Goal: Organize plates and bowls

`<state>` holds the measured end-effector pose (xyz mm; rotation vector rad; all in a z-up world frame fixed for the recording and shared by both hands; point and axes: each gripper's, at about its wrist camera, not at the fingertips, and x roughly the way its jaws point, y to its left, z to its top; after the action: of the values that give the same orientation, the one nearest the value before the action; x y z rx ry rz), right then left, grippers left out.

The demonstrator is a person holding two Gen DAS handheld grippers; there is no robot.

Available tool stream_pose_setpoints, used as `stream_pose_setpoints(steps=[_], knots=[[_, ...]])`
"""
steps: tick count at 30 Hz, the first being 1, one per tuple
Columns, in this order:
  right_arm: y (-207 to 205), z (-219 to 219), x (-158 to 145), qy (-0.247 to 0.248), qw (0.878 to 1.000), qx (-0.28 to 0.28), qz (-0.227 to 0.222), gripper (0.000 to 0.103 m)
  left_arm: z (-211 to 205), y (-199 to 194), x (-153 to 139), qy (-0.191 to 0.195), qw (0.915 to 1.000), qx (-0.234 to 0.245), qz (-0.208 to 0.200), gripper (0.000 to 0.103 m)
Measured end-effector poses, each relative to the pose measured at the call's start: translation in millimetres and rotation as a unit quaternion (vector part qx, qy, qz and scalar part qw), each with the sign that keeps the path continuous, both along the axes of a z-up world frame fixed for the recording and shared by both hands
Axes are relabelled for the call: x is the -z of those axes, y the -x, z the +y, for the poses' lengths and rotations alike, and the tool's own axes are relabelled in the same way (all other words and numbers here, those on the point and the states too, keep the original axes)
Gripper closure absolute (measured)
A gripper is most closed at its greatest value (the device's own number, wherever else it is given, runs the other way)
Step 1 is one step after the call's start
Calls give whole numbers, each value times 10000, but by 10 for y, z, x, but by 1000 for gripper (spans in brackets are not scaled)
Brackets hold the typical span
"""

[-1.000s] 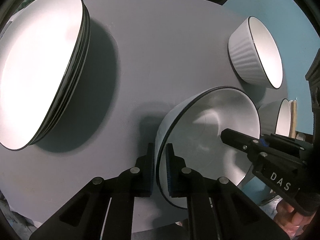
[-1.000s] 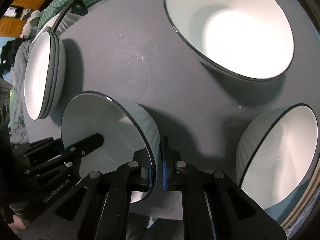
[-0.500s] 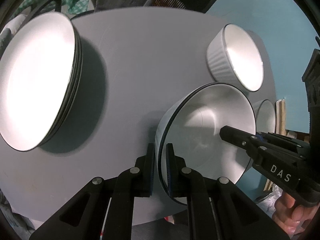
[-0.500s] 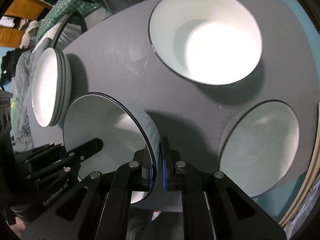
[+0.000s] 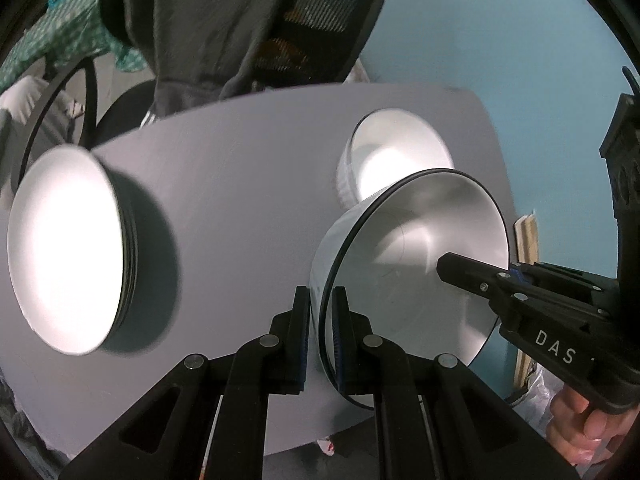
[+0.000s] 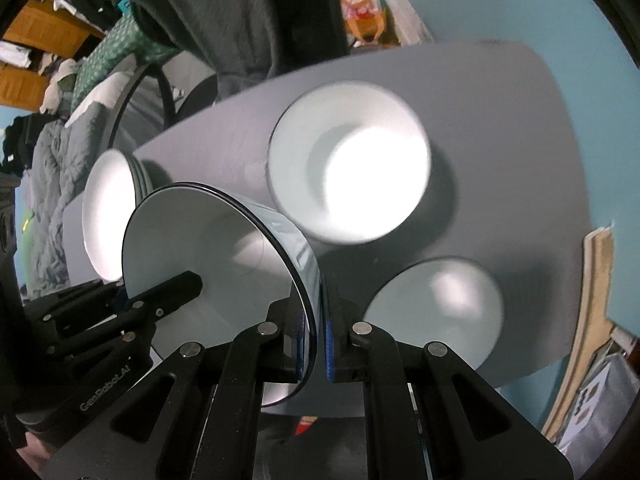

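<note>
Both grippers hold one white, black-rimmed bowl [image 5: 420, 248] above the round grey table [image 5: 240, 168]. My left gripper [image 5: 322, 320] is shut on its near rim; my right gripper [image 6: 316, 340] is shut on the opposite rim, and the bowl also shows in the right wrist view [image 6: 208, 264]. In each view the other gripper's finger reaches into the bowl. A stack of plates [image 5: 68, 248] sits at the table's left, also seen in the right wrist view [image 6: 108, 208]. A ribbed white bowl [image 5: 396, 160] stands behind the held bowl.
In the right wrist view a large white bowl [image 6: 352, 168] sits mid-table and a smaller bowl [image 6: 436, 312] near the right edge. A chair draped with a dark garment [image 5: 240, 20] stands behind the table. The floor is teal [image 5: 520, 60].
Both grippers have lifted the held bowl well up from the table and tilted back; the table and its dishes now look smaller and farther. Both grips are unchanged.
</note>
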<state>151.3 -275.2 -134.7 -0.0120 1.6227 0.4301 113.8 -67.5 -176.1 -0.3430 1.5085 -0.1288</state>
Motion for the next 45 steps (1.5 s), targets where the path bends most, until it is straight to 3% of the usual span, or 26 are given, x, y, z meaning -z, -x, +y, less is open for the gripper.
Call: stream_pose_setpoints(steps=[8, 18, 45], knots=[[-293, -101, -38, 48, 9998, 58, -158, 95, -164, -377, -61, -64, 9998, 88, -149, 93], [-591, -173, 96, 101, 9999, -61, -3, 95, -276, -746, 164, -254, 9997, 22, 35, 93], [-791, -309, 234, 138, 9993, -153, 312, 94, -297, -857, 273, -664, 9975, 128, 181, 93]])
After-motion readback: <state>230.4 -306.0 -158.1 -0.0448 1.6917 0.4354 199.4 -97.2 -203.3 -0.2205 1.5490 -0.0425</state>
